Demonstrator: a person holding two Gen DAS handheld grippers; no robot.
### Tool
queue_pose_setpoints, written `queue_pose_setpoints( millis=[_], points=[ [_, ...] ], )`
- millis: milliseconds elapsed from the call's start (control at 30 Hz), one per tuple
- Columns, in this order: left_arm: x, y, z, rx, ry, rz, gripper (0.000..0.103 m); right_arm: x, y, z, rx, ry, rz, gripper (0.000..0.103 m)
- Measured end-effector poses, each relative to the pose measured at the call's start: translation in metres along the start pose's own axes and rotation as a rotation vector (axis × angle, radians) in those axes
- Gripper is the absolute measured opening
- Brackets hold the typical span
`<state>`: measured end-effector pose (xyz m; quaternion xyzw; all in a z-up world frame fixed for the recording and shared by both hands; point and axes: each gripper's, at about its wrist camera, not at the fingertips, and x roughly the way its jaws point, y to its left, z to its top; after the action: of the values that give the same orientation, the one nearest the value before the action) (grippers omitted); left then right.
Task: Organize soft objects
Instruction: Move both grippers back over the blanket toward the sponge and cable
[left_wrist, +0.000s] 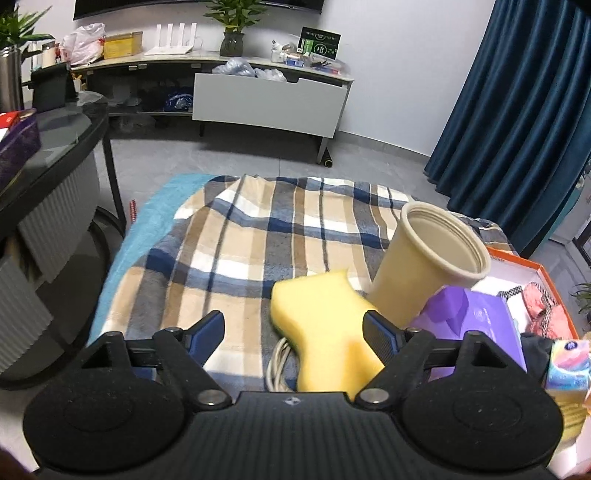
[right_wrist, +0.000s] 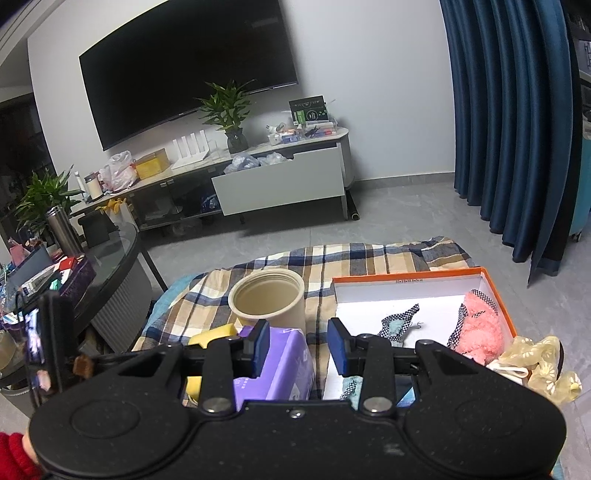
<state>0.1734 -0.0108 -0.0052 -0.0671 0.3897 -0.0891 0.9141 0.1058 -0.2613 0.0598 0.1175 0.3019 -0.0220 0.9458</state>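
A yellow sponge (left_wrist: 321, 321) lies on the plaid blanket (left_wrist: 240, 240) over a white cable (left_wrist: 277, 362). My left gripper (left_wrist: 293, 328) is open wide just above it; the sponge sits between the fingers, close to the right one, unpressed. My right gripper (right_wrist: 299, 332) is open with only blanket showing in its gap. A purple tissue pack (right_wrist: 280, 365) lies behind its left finger, beside the sponge (right_wrist: 214, 334). The orange box (right_wrist: 406, 275) to the right holds a pink fluffy item (right_wrist: 480, 332) and checkered cloth (right_wrist: 399, 321).
A beige cup (left_wrist: 417, 273) stands upright behind the sponge and the purple pack (left_wrist: 469, 314). A pale floral cloth (right_wrist: 535, 362) lies right of the box. A dark glass table (left_wrist: 55, 140) crowds the left. A red sleeve (right_wrist: 14, 458) shows at the bottom left.
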Motion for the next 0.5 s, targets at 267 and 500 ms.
queue_pose_setpoints(
  millis=[267, 500],
  points=[
    [0.031, -0.011, 0.011, -0.016, 0.067, -0.046, 0.093, 0.011, -0.004, -0.003, 0.003, 0.018, 0.0, 0.043],
    [0.038, -0.007, 0.004, -0.009, 0.089, -0.033, 0.1, 0.016, -0.008, -0.004, 0.015, 0.023, 0.001, 0.043]
  ],
)
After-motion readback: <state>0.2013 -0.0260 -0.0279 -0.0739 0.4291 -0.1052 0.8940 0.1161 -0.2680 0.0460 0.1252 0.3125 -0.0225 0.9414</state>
